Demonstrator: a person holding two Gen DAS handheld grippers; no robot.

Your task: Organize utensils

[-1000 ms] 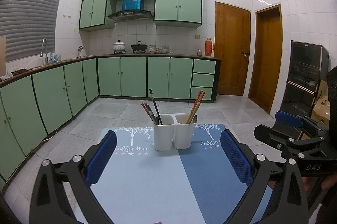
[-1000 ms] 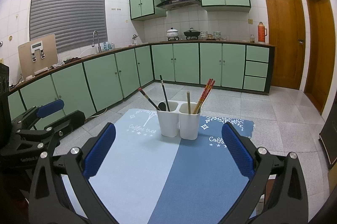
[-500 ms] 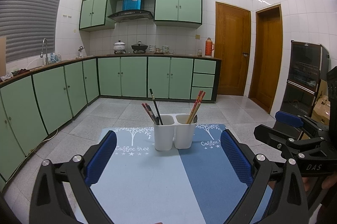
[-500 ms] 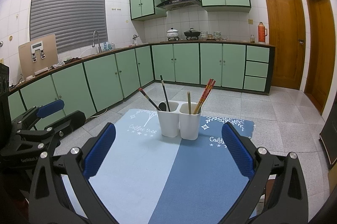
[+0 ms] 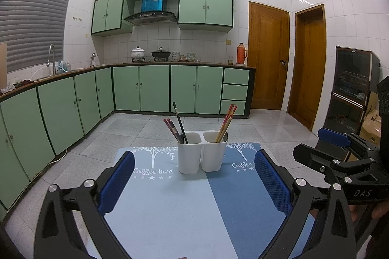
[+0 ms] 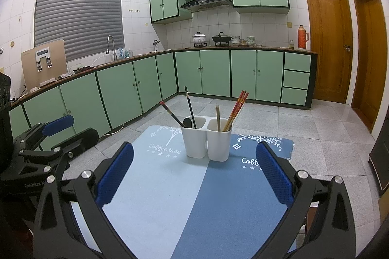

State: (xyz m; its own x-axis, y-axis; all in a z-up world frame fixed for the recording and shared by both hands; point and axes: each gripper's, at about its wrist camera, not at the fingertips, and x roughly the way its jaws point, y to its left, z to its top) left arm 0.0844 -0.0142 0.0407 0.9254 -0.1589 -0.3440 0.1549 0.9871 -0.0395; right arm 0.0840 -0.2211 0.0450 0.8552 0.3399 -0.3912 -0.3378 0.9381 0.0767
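At twelve o'clock from both cameras, on a surface covered by a two-tone blue mat (image 5: 170, 205), one white twin holder (image 5: 199, 153) is seen; it is made of two compartments joined side by side.

From the left wrist view, the left compartment (image 5: 189, 154) is seen to hold a pair of dark chopsticks with red tips (image 5: 172, 129), leaning toward eleven o'clock, and one black stick (image 5: 179, 121) standing nearly upright. From the right wrist view a dark spoon bowl (image 6: 187, 122) is also made out in that compartment. The right compartment (image 5: 212, 153) is seen to hold a bundle of red-and-yellow chopsticks (image 5: 226, 121), leaning toward one o'clock; their exact number cannot be told. One pale wooden stick (image 6: 218, 118) is shown standing upright in the same compartment in the right wrist view, and a grey spoon tip (image 5: 225, 136) is seen at its rim in the left wrist view.

Two tools are counted. The left tool (image 5: 194, 183) is held above the near part of the mat, its two blue-padded fingers (image 5: 118, 182) spread wide with nothing between them. The right tool (image 6: 194, 171) is held likewise, spread wide and holding nothing, at three o'clock of the left one. Neither tool is touching the holder, which is placed well beyond both at the far end of the mat.
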